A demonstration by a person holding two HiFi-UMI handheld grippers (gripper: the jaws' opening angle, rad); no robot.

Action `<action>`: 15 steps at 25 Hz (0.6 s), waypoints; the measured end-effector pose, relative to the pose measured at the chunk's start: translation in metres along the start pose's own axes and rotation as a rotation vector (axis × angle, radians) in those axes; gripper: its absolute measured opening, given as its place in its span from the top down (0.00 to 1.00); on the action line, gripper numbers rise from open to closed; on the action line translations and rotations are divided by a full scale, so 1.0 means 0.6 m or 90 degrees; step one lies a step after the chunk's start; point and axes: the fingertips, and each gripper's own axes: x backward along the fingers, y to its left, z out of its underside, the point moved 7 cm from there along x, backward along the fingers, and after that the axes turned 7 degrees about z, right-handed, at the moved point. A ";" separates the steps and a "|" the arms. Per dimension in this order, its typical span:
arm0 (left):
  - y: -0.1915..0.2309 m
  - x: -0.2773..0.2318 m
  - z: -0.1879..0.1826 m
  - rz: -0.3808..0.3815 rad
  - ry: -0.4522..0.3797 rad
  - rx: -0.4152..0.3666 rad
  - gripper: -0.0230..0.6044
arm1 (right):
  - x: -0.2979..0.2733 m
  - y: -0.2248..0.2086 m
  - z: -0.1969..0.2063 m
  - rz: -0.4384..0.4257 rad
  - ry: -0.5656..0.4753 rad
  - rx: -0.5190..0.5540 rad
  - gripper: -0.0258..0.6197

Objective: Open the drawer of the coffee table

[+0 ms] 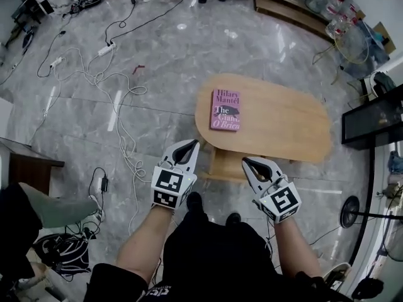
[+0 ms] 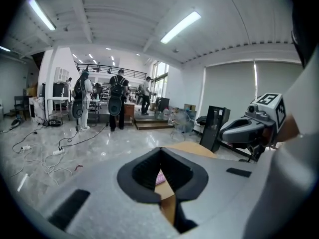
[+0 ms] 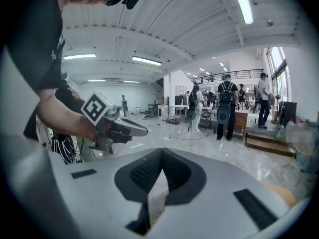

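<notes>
Wood-fronted, the drawer jutted from the counter's near edge, seemingly already part-open. To finish well, I'd say a claw should part, drop to its front and draw straight back, level. Left claw and right claw hung above it, both closed and empty. The drawer faced the person; the counter's long axis ran crosswise.

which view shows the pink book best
Head view: the book lies flat on the coffee table, whole cover showing. The left gripper view catches only a pink sliver beyond its jaws; the right gripper view misses it.
</notes>
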 end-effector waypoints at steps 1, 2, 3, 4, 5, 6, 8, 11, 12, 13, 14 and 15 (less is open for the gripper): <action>-0.001 0.006 0.002 -0.010 0.000 0.006 0.95 | 0.009 0.000 -0.003 -0.006 -0.003 0.002 0.95; -0.006 0.012 0.003 -0.018 -0.002 0.013 0.95 | 0.020 -0.002 -0.003 -0.009 -0.006 0.003 0.95; -0.013 0.017 0.001 -0.025 -0.007 0.020 0.95 | 0.032 -0.006 0.002 -0.010 -0.009 0.006 0.95; -0.023 0.020 -0.003 -0.030 -0.015 0.028 0.95 | 0.045 -0.012 0.010 -0.007 -0.012 0.012 0.95; -0.035 0.021 -0.009 -0.036 -0.024 0.037 0.95 | 0.059 -0.020 0.017 -0.002 -0.014 0.017 0.95; -0.049 0.022 -0.015 -0.042 -0.032 0.043 0.95 | 0.075 -0.029 0.021 0.005 -0.017 0.018 0.95; -0.083 0.023 -0.025 -0.055 -0.042 0.049 0.95 | 0.112 -0.045 0.027 0.011 -0.024 0.004 0.95; -0.147 0.022 -0.035 -0.070 -0.052 0.041 0.95 | 0.171 -0.066 0.034 -0.009 -0.044 -0.019 0.95; -0.169 0.021 -0.038 -0.074 -0.054 0.032 0.95 | 0.190 -0.072 0.037 -0.017 -0.052 -0.019 0.95; -0.192 0.019 -0.040 -0.078 -0.055 0.023 0.95 | 0.208 -0.077 0.039 -0.022 -0.059 -0.017 0.95; -0.216 0.016 -0.040 -0.081 -0.056 0.017 0.95 | 0.227 -0.082 0.043 -0.024 -0.066 -0.014 0.95; -0.241 0.013 -0.040 -0.082 -0.056 0.015 0.95 | 0.248 -0.087 0.048 -0.025 -0.071 -0.014 0.95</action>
